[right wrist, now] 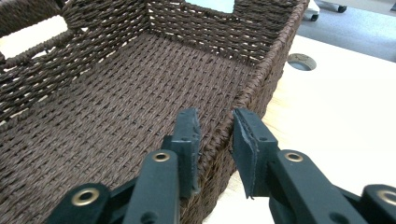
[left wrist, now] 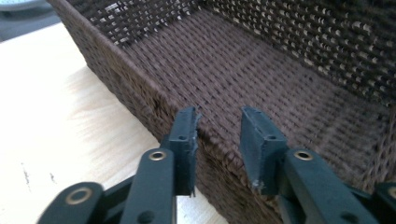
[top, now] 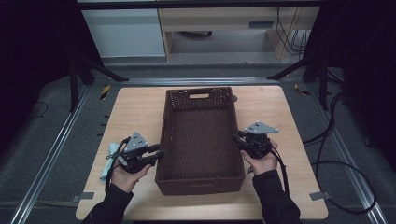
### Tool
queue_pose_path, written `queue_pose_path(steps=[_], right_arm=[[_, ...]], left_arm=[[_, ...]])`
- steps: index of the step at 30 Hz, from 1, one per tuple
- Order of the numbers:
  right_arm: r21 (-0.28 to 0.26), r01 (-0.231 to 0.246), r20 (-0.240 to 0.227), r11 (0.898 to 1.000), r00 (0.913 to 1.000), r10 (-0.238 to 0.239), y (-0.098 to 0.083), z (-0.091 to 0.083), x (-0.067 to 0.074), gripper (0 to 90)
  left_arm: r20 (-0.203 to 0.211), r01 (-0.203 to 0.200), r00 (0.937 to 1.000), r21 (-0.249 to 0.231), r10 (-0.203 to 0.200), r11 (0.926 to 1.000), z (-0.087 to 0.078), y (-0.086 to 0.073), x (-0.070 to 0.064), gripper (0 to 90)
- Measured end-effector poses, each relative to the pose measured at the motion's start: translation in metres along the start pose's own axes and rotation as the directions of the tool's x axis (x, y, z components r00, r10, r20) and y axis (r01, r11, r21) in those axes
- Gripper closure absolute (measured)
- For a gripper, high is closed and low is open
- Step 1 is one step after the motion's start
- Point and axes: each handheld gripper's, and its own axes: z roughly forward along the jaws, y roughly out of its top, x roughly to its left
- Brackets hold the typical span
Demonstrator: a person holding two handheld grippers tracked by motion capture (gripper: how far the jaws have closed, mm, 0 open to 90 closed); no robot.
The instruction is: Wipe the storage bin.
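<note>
A dark brown, rectangular woven wicker basket [top: 200,140] stands in the middle of the pale wooden table [top: 135,109], its long sides running away from the person, its floor a tight ribbed weave and its walls a looser, open weave with a cut-out handle slot in each short end. The left gripper [top: 156,156] straddles the rim of the basket's left long wall: in the left gripper view one black jaw touches the outer face while the other stands off inside, so the jaws are part open and not clamped. The right gripper [top: 239,139] straddles the right long wall; in the right gripper view its two black jaws sit close against both faces of the rim, pinching the wall. A pale rolled cloth [top: 110,161] lies on the table just beside the left hand [top: 125,173].
</note>
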Motion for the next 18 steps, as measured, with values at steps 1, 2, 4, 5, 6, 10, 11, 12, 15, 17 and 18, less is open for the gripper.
queue_pose_path(steps=[1,2,4,5,6,10,11,12,15,17,18], right_arm=[[-0.002,-0.001,-0.005,1.0,1.0,0.001,0.0,0.0,-0.001,66.3],[-0.008,-0.011,-0.009,1.0,0.9999,0.011,0.0,-0.001,-0.001,59.4],[-0.024,-0.008,-0.005,1.0,1.0,0.008,0.0,-0.006,-0.001,57.6],[-0.029,-0.016,-0.014,0.999,0.9998,0.016,0.0,-0.01,-0.001,57.6],[-0.032,-0.019,-0.022,0.999,0.9996,0.019,0.0,-0.014,0.0,59.2],[0.017,-0.006,-0.044,1.0,0.999,0.006,-0.006,-0.02,0.001,74.5],[0.018,-0.006,-0.043,1.0,0.9991,0.006,-0.007,-0.019,0.001,75.1],[0.022,-0.004,-0.036,1.0,0.9993,0.005,-0.005,-0.018,0.001,75.9],[0.028,0.001,-0.027,1.0,0.9996,0.0,-0.002,-0.014,0.0,77.1],[0.015,0.005,-0.022,1.0,0.9998,-0.005,0.0,-0.007,-0.003,77.5],[0.014,0.008,-0.019,1.0,0.9998,-0.008,0.001,-0.005,-0.003,77.4]], left_arm=[[-0.004,0.001,1.0,-0.005,-0.001,1.0,0.0,-0.001,-0.001,65.5],[-0.004,0.003,1.0,-0.005,-0.003,1.0,0.0,-0.001,-0.001,65.7],[-0.005,0.007,1.0,-0.012,-0.007,0.9999,0.0,-0.002,-0.001,65.8],[-0.004,0.009,0.9999,-0.016,-0.009,0.9998,0.0,-0.003,-0.002,65.7],[-0.002,0.008,1.0,-0.016,-0.008,0.9998,-0.001,-0.003,-0.003,65.5],[0.02,0.009,0.9998,-0.022,-0.009,0.9997,-0.002,-0.004,-0.008,64.2],[0.026,-0.002,0.9996,-0.019,0.002,0.9998,-0.003,-0.004,-0.008,64.0],[0.031,-0.005,0.9995,-0.018,0.006,0.9998,-0.003,-0.003,-0.008,63.5],[0.047,0.0,0.9989,-0.025,0.001,0.9997,-0.006,-0.001,-0.007,62.0],[0.051,-0.003,0.9987,-0.019,0.004,0.9998,-0.005,0.0,-0.007,62.1],[0.045,-0.007,0.999,-0.021,0.008,0.9998,-0.005,-0.001,-0.008,62.5]])
